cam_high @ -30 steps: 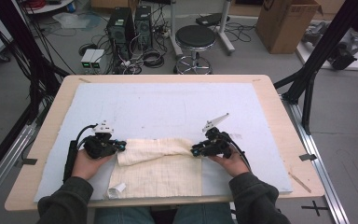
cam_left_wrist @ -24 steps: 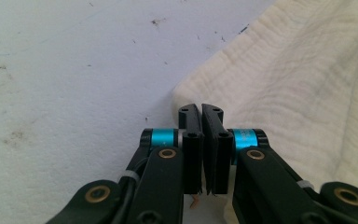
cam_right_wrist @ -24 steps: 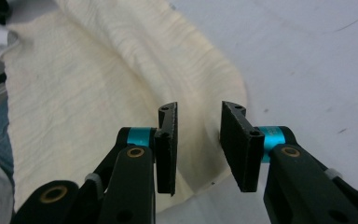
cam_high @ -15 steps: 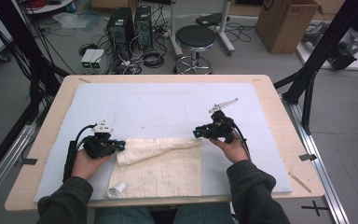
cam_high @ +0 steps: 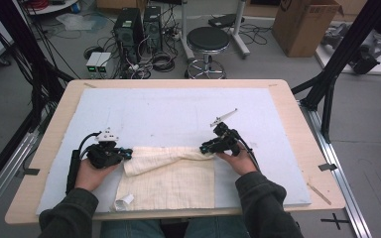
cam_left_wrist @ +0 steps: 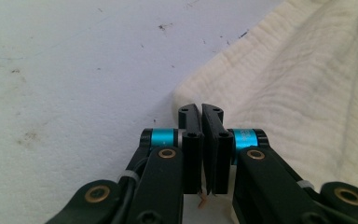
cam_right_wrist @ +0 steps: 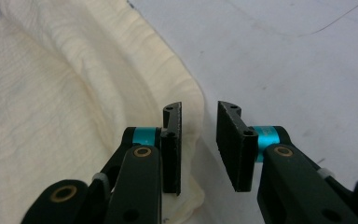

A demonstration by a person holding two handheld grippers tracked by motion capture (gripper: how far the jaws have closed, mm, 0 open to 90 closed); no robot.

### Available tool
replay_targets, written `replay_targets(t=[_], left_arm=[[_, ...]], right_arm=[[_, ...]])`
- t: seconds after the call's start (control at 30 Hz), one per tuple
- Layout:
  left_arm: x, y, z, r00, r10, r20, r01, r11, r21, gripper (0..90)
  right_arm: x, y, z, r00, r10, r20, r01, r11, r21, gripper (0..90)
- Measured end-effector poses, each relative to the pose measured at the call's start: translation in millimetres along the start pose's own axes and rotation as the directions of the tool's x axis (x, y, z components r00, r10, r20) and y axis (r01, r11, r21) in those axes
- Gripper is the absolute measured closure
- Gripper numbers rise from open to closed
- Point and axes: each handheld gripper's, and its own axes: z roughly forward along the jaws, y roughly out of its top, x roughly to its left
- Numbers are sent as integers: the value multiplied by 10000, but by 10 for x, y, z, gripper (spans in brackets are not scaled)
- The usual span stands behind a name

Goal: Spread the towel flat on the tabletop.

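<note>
Since the earlier frame, the right gripper (cam_high: 209,147) has been carried up-frame, fingers (cam_right_wrist: 171,140) parted beside the cloth (cam_high: 171,173). The left gripper (cam_high: 127,153) is clamped on the cloth's left corner. Lower centre on the tabletop (cam_high: 178,114), the soft, light cloth is best gripped at corners.

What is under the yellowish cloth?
The cloth lies on the pale blue mat that covers the wooden table. Whatever is beneath its folded top edge is covered and cannot be seen.
</note>
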Motion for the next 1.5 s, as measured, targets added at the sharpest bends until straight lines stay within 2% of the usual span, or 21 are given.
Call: replay_targets(t=[0.07, 0.27, 0.4, 0.5, 0.6, 0.77, 0.93, 0.97, 1.13, 1.3, 1.37, 1.43, 1.5], left_arm=[[-7, -11, -14, 10000, 6, 32, -6, 10000, -90, 862], [-21, -39, -15, 9999, 94, 49, -94, 10000, -17, 861], [-25, -34, -7, 9999, 127, 34, -127, 9999, -36, 862], [-26, -30, -11, 10000, 97, -2, -97, 9999, -125, 862], [-24, -14, -22, 10000, 65, 2, -65, 9996, -281, 862], [-22, 43, -23, 9999, 81, -95, -86, 9989, -464, 863], [-21, 119, -13, 9998, -9, -220, -7, 9973, -731, 863], [-16, 129, -6, 9994, -16, -345, -10, 9972, -752, 863], [23, 208, 42, 9982, -275, -542, 219, 9945, -1021, 863], [61, 341, 87, 9962, -312, -813, 208, 9919, -1249, 864], [91, 376, 118, 9954, -452, -844, 329, 9893, -1424, 864], [136, 423, 159, 9943, -461, -964, 332, 9907, -1319, 864], [185, 477, 197, 9923, -513, -1127, 349, 9891, -1428, 865]], right_arm=[[27, -52, 26, 9998, -116, 185, 115, 9999, 66, 694], [72, -158, 20, 9999, -83, 127, 86, 9997, -249, 699], [109, -173, 26, 9998, -189, 0, 189, 9996, -217, 771], [151, -158, 15, 9986, -487, 206, 491, 9986, -197, 818], [145, -161, -3, 9989, -443, 164, 447, 9988, -203, 836], [111, -161, -110, 9980, -449, 456, 480, 9964, -704, 846], [82, -131, -244, 9964, -423, 742, 495, 9939, -987, 849], [78, -120, -272, 9957, -429, 815, 513, 9933, -1039, 849], [19, -34, -407, 9931, -433, 1088, 576, 9895, -1324, 851], [-70, 48, -483, 9906, -328, 1329, 515, 9888, -1404, 852], [-95, 69, -493, 9899, -313, 1381, 506, 9891, -1385, 852], [-145, 117, -510, 9889, -233, 1466, 440, 9892, -1399, 853], [-210, 185, -521, 9870, -205, 1595, 433, 9891, -1407, 854]])
